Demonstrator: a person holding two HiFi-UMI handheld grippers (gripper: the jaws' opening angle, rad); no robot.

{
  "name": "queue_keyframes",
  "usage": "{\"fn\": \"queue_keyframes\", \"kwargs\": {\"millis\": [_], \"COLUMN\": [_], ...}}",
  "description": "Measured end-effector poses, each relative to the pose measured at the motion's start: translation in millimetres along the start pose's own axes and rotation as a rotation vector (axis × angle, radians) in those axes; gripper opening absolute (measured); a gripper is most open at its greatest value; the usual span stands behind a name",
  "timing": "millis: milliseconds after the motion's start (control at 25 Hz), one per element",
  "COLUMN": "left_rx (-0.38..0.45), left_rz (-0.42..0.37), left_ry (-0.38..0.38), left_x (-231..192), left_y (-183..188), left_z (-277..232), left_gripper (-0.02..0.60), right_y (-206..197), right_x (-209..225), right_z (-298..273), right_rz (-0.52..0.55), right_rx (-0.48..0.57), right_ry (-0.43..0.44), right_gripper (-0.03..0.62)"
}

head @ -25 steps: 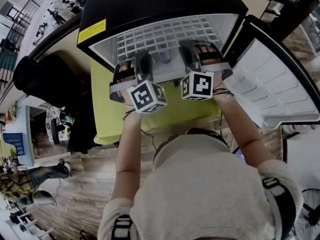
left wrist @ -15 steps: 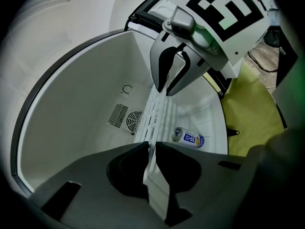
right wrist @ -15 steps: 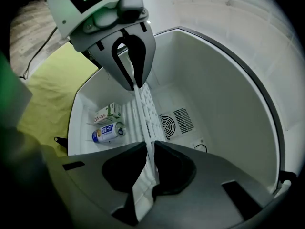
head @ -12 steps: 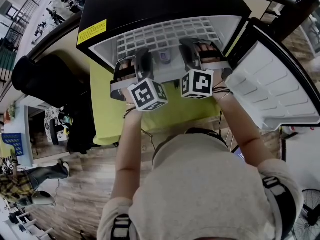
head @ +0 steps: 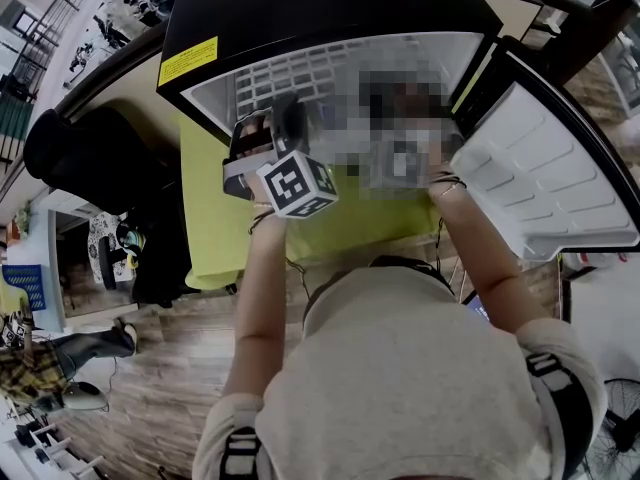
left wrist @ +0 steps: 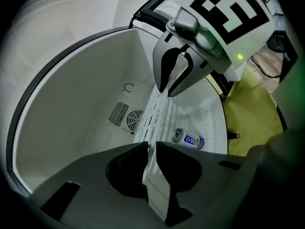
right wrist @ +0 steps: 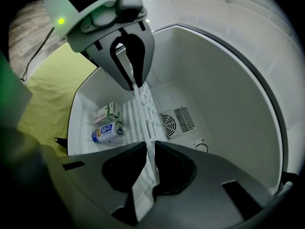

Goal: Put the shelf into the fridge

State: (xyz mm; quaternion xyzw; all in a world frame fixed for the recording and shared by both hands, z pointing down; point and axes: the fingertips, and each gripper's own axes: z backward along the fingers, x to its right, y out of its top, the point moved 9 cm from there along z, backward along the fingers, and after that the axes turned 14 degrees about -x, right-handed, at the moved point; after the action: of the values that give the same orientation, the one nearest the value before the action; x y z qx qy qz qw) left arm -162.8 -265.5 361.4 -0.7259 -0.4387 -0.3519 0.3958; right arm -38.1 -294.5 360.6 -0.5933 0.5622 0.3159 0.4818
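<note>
Partway inside the open fridge [left wrist: 71, 104], held by its near edge — white grid shelf [left wrist: 153, 113], clamped in the jaws of left gripper [left wrist: 151, 149] and right gripper [right wrist: 149, 149], side by side. Reaches straight ahead from both, deeper inside — neither hand nearer.

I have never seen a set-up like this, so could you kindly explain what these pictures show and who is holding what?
There is no robot here. A person holds two hand-held clamps, the left tool and the right tool.

One picture comes from a camera on the person's head. It looks down at a small fridge with its door open, standing on a yellow-green tablecloth.

The other two pictures come from cameras riding on the tools, looking along their jaws into the fridge.

Each tool is closed on the front edge of a white shelf. A can and a carton lie inside the fridge.
</note>
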Motion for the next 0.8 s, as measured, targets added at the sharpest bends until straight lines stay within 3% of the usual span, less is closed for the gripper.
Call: {"fn": "queue_keyframes", "kwargs": {"millis": [240,800], "left_rx": [0.022,0.051], "left_rz": [-0.003,0.083], "left_ry": [-0.055,-0.086], "left_x": [1.5,7.6], "left_y": [-1.1,-5.8], "left_z": [0.3,33.7], "left_gripper": [0.114,0.084], "right_y": [-2.0,-11.9], "right_x": [-1.3,-5.7], "right_z": [2.3,32.8], "right_rz": [-0.036,-0.168], "right_rx": [0.016,0.044], "right_ry": [0.015,0.018], "right_gripper": [0.063,0.072]}}
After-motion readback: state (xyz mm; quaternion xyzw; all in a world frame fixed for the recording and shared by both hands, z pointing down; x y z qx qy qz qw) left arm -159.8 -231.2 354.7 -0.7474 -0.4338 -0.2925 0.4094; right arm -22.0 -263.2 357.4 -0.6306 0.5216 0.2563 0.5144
